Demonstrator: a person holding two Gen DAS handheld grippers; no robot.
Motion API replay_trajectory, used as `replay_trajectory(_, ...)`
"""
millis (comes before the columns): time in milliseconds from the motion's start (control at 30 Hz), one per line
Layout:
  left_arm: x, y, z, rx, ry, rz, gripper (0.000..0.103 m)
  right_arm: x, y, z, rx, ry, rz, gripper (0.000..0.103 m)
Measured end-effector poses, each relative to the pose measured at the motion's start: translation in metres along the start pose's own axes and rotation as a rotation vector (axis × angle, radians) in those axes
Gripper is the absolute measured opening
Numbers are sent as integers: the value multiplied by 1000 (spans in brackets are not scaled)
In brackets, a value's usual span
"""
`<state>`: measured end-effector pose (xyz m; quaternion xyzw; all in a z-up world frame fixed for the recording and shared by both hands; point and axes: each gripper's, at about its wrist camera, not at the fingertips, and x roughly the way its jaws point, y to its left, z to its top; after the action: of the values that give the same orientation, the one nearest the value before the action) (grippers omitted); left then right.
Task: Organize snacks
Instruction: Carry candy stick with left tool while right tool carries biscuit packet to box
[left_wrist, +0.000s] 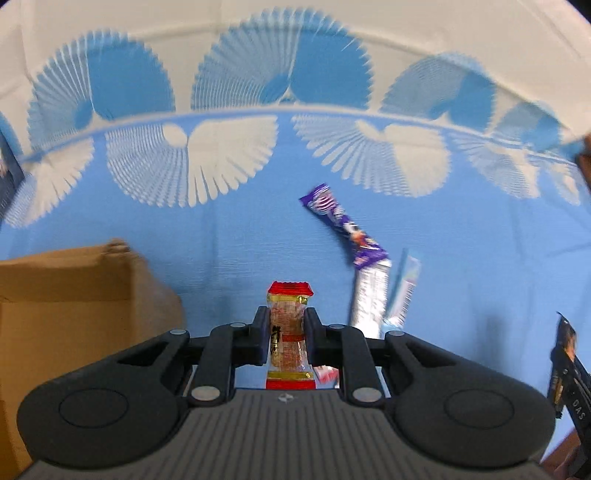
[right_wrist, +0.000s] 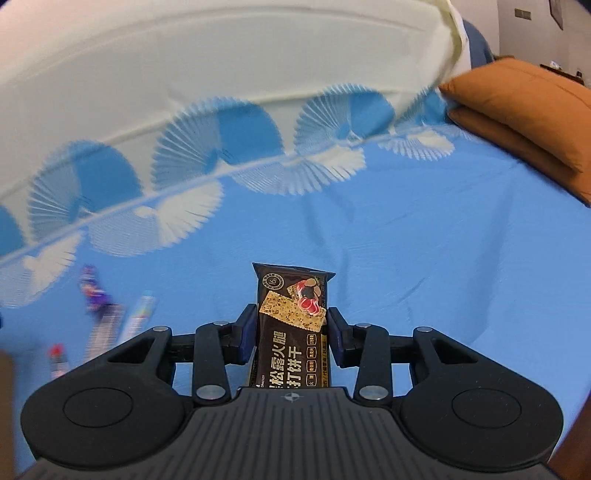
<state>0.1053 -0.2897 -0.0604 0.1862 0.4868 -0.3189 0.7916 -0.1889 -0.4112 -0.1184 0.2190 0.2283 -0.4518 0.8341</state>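
My left gripper is shut on a small clear snack pack with red ends, held above the blue bedsheet. A brown cardboard box stands just to its left. My right gripper is shut on a dark brown cracker pack, held upright over the sheet; it also shows at the right edge of the left wrist view. A purple snack bar, a silver pack and a pale blue stick pack lie on the sheet ahead and to the right of the left gripper.
The blue sheet with white fan pattern covers the bed. An orange pillow lies at the far right. The loose snacks show blurred at the left of the right wrist view, with a small red pack beside them.
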Motion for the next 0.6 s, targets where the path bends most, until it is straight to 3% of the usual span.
replay_trajectory(200, -86, 6, -50, 82, -115, 8, 21, -94, 37, -12, -32, -47, 128, 42)
replay_trajectory(400, -157, 39, -111, 71, -146, 33, 21, -179, 73, -31, -109, -75, 255, 42)
replay_trajectory(600, -214, 84, -174, 33, -162, 58, 21, -242, 115, -57, -184, -29, 421, 42)
